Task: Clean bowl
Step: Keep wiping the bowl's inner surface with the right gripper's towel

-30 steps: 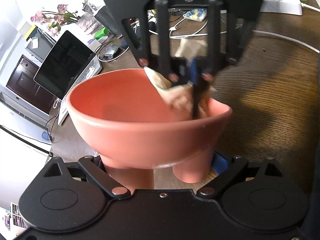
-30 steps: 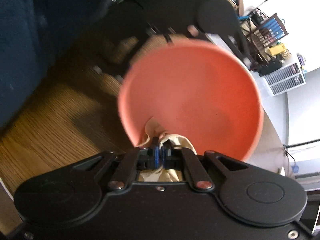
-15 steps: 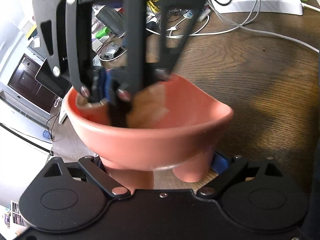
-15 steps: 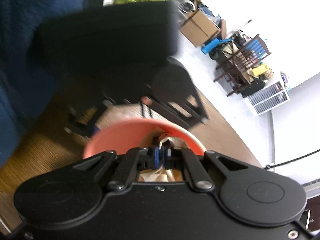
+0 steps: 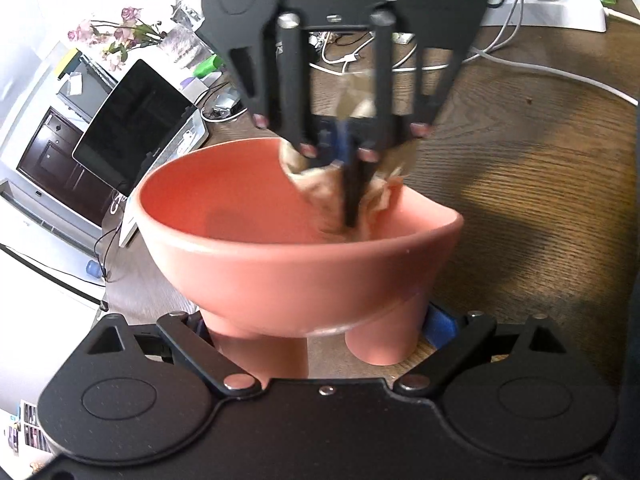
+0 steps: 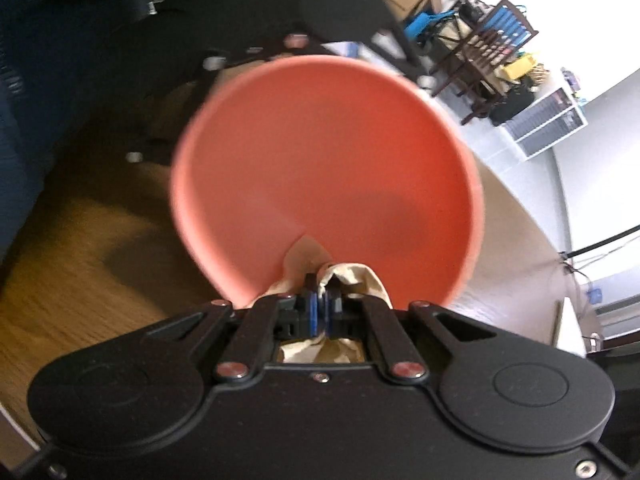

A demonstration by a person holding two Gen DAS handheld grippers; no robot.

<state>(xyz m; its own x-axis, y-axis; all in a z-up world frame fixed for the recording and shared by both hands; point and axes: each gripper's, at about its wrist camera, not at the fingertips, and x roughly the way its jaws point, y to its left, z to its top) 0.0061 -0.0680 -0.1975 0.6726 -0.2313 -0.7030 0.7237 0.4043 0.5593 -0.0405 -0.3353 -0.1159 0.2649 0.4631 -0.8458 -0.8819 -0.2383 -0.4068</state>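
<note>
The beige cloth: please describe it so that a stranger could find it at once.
On the wooden table is a salmon-pink footed bowl. Inside it, against one wall, is the cloth, pinched in the right tongs. It is the only crumpled, soft thing there.

- Left gripper (image 5: 320, 332): matte black body, two round embossed discs, angled linkage arms, silver rivets at pivots, small centre screw, blue pads.
- Right gripper (image 6: 321, 312): same black build, silver and reddish-tinted rivets, triangular cutouts, blue pads (image 6: 316, 314), corner screws along the lower edge.
</note>
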